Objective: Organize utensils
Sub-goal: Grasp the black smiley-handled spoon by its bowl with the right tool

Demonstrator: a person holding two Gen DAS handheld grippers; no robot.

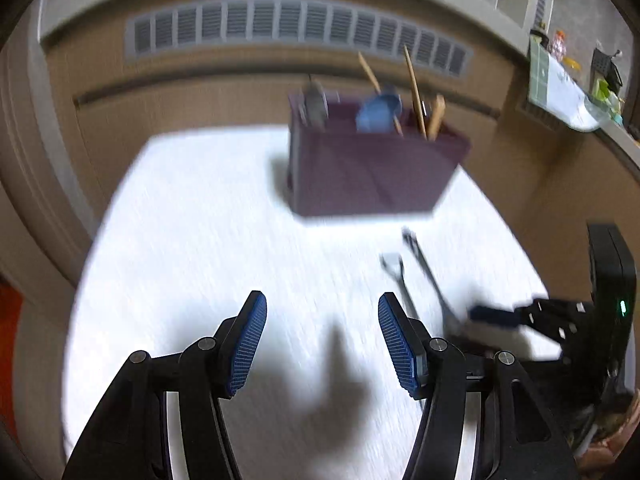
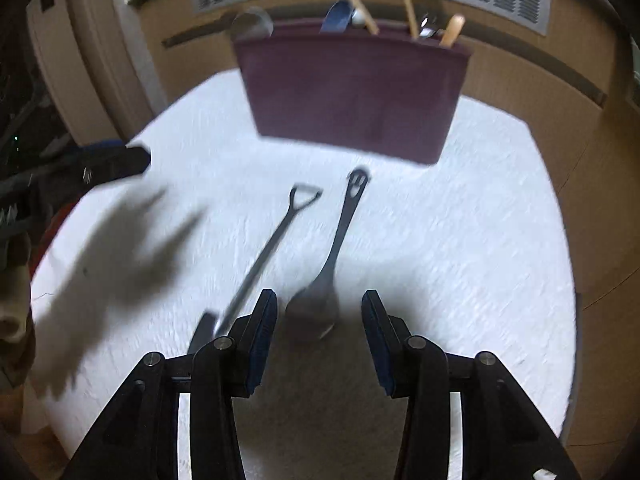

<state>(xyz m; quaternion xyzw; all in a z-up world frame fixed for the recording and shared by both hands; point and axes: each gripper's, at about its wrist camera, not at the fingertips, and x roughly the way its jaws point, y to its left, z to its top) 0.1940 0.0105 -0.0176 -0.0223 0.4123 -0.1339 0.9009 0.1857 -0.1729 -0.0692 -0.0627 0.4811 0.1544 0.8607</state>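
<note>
- Both jaws stand apart, gripping nothing: left gripper [image 1: 322, 344], right gripper [image 2: 319, 334].
- 2 dark utensils, a spoon [image 2: 320, 300] and a shovel-handled tool [image 2: 264, 256], lie on the white table [image 2: 460, 240] before the maroon holder [image 2: 352, 92].
- Nothing blocks them.

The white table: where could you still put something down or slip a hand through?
The white table is bare to the right of the dark spoon, up to the purple caddy. The left half, seen by the left wrist camera, is bare too. It is crowded where the spoon and the shovel-handled utensil lie side by side, between both grippers.
</note>
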